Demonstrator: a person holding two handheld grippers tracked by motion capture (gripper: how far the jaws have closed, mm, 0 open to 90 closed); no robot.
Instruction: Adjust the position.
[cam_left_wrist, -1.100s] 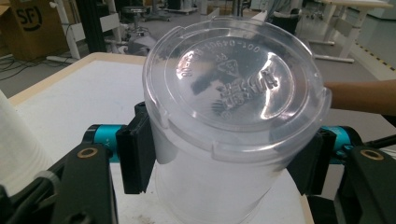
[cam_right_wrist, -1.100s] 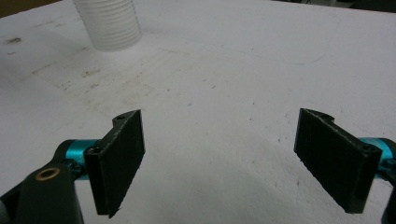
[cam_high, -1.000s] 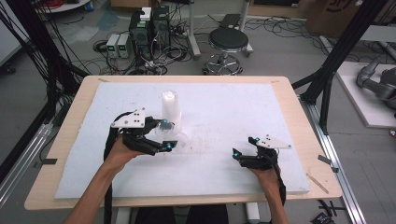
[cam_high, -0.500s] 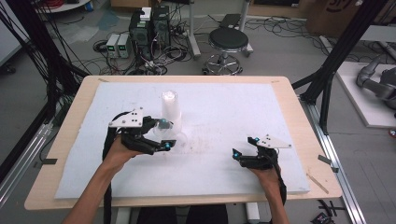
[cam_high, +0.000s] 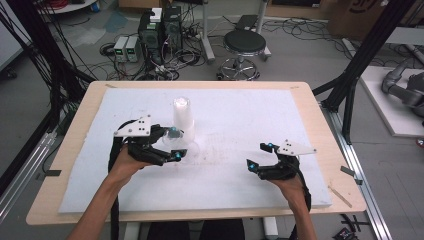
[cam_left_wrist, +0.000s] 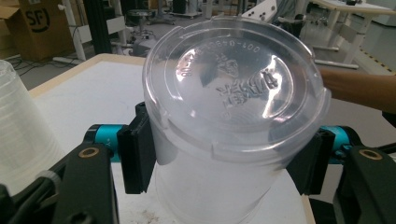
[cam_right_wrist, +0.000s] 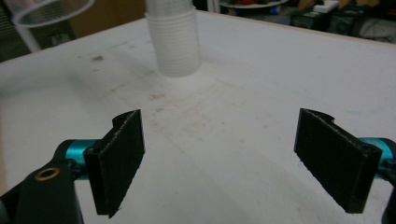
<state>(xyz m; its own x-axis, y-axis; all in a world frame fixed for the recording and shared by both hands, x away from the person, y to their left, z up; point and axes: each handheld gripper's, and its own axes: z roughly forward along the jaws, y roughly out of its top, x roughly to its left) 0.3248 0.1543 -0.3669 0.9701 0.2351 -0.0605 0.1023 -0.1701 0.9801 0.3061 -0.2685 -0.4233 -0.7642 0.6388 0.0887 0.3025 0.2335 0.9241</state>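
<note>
A clear plastic cup (cam_left_wrist: 229, 93) stands upside down between the jaws of my left gripper (cam_left_wrist: 229, 158), its embossed base facing the camera. Both pads press on its sides, so the gripper is shut on it. From above, the left gripper (cam_high: 175, 144) and cup (cam_high: 189, 147) sit just in front of an upside-down stack of clear cups (cam_high: 183, 117) on the white board (cam_high: 240, 110). The stack also shows in the left gripper view (cam_left_wrist: 18, 130). My right gripper (cam_high: 259, 156) is at the board's right front, open, nothing between its jaws (cam_right_wrist: 219, 158). It faces the stack (cam_right_wrist: 173, 37).
The white board lies on a wooden table (cam_high: 310, 107). Behind the table on the floor are a stool (cam_high: 244, 42), computer boxes (cam_high: 160, 25) and cables. Black frame posts (cam_high: 360, 60) stand at the right. A forearm (cam_left_wrist: 359, 88) crosses the left gripper view.
</note>
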